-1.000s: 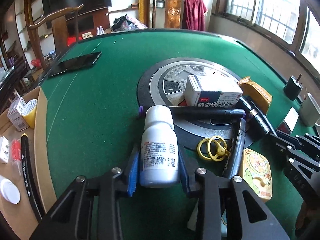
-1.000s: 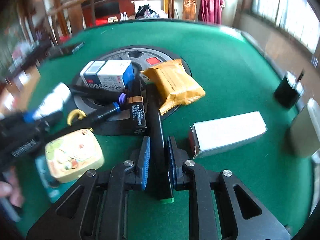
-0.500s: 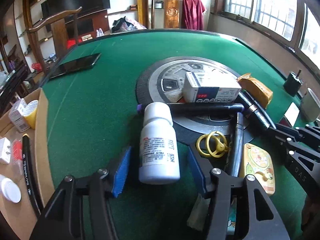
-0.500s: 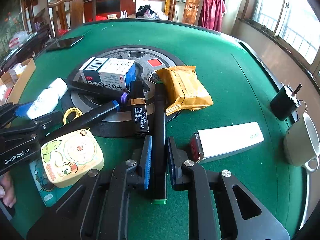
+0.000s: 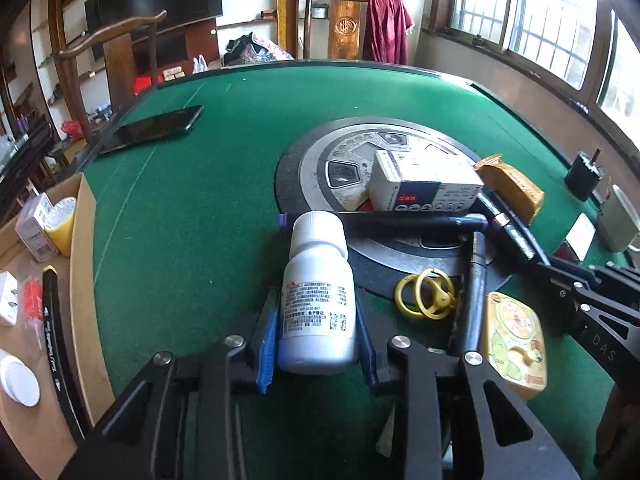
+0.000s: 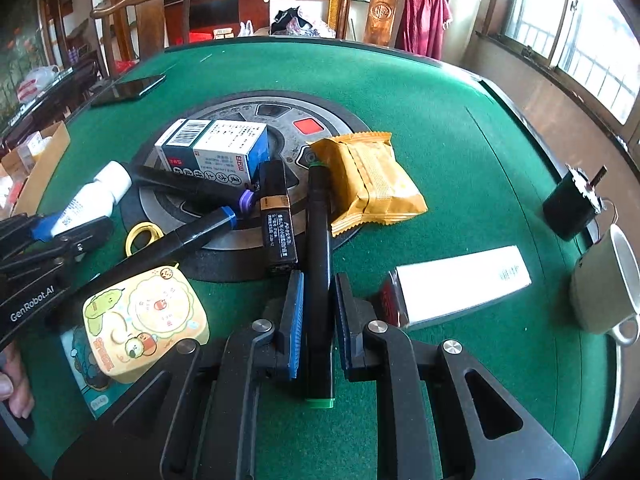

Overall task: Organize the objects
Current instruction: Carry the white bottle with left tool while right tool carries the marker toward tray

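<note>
My left gripper (image 5: 316, 320) is shut on a white pill bottle (image 5: 318, 300) that lies on the green felt table (image 5: 192, 216), cap pointing away. My right gripper (image 6: 316, 304) stands slightly open around a black marker with a green end (image 6: 319, 264); a small gap shows on both sides of the marker. A white and blue medicine box (image 6: 218, 150), an orange snack packet (image 6: 370, 178), a battery (image 6: 278, 220), a blue-capped marker (image 6: 192, 232) and a purple-capped marker (image 5: 400, 222) lie on the round centre panel (image 5: 340, 152).
A yellow ring clip (image 5: 426, 294), a cartoon tin (image 6: 146, 316), a white box (image 6: 460, 284), a cup (image 6: 604, 284), a black adapter (image 6: 570, 204) and a phone (image 5: 152, 130) lie around. A cardboard box (image 5: 76, 240) with small items sits at the left edge.
My left gripper opened half a second ago and has closed again on the pill bottle. My right gripper has loosened slightly around the green-ended marker.
</note>
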The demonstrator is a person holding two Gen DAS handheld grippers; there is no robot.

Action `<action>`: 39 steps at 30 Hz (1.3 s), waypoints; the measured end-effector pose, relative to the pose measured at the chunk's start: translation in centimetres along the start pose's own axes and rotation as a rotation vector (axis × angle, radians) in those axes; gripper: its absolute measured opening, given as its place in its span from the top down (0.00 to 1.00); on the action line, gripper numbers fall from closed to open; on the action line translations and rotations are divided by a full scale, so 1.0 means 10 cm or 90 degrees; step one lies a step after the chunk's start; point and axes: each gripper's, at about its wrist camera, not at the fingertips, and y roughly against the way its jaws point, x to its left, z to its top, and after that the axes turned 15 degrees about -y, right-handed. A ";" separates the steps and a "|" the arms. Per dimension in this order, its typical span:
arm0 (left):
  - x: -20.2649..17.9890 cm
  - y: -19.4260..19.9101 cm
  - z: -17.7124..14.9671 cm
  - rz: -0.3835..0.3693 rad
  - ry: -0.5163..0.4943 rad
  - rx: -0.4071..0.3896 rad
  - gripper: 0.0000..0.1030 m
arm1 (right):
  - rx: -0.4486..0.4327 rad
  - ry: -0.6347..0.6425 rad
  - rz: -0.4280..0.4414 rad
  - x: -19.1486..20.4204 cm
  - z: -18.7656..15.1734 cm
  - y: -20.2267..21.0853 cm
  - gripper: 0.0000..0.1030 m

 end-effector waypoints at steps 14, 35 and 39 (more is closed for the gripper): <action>0.15 0.46 0.07 -0.025 0.053 -0.090 0.67 | -0.038 -0.076 0.102 -0.07 0.03 0.28 0.87; 1.34 1.09 -0.24 -0.048 0.195 -0.139 0.67 | -0.051 -0.032 0.270 1.14 -0.14 0.73 0.86; 1.76 1.16 -0.43 -0.022 0.246 -0.139 0.67 | -0.026 0.012 0.310 1.62 -0.20 0.79 0.86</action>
